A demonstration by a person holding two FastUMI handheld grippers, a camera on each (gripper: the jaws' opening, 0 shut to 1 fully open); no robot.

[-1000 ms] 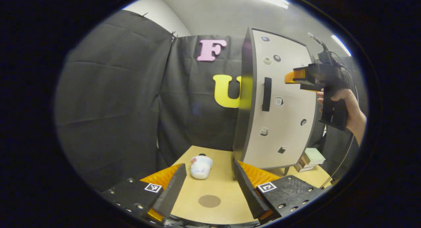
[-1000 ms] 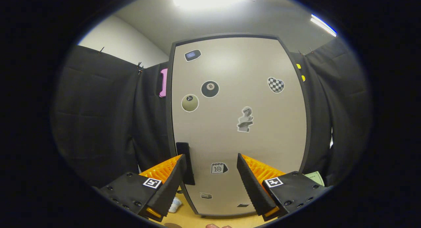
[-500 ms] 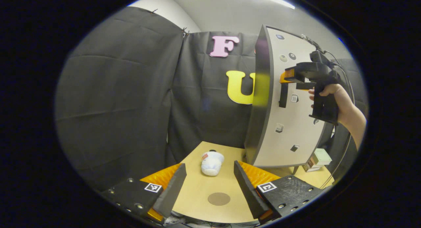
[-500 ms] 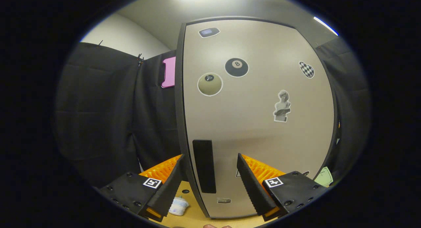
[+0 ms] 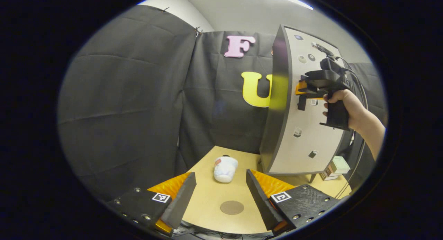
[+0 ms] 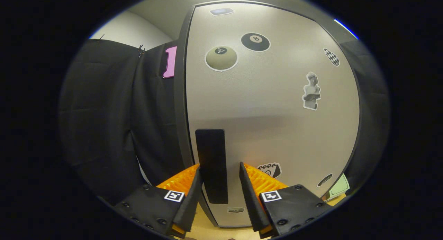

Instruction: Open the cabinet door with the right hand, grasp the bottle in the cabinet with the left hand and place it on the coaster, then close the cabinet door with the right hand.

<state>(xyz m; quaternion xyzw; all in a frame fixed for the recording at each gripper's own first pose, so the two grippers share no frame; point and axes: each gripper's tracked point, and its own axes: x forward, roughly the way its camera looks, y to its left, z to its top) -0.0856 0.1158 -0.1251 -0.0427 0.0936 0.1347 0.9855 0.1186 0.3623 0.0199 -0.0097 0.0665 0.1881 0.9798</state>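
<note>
The tall cabinet [image 5: 304, 136] stands on the wooden table, its pale stickered door [image 6: 270, 112] closed, so what is inside is hidden. In the right gripper view my right gripper [image 6: 216, 195] straddles the black vertical handle [image 6: 211, 157]. Its fingers have narrowed, but a gap still shows on the handle's right side. The left gripper view shows that gripper [image 5: 301, 91] at the handle, held by a hand [image 5: 346, 105]. My left gripper [image 5: 219, 198] hovers open and empty low over the table. The round brown coaster [image 5: 232, 207] lies between its fingers.
A white soft object [image 5: 225, 168] lies on its side on the table [image 5: 207, 198] behind the coaster, left of the cabinet. Small boxes [image 5: 334, 166] sit at the cabinet's right foot. Black cloth walls close off the left and back.
My right gripper has moved in on the handle and its fingers have narrowed around it. The left gripper view has shifted slightly, with the cabinet now farther right.
</note>
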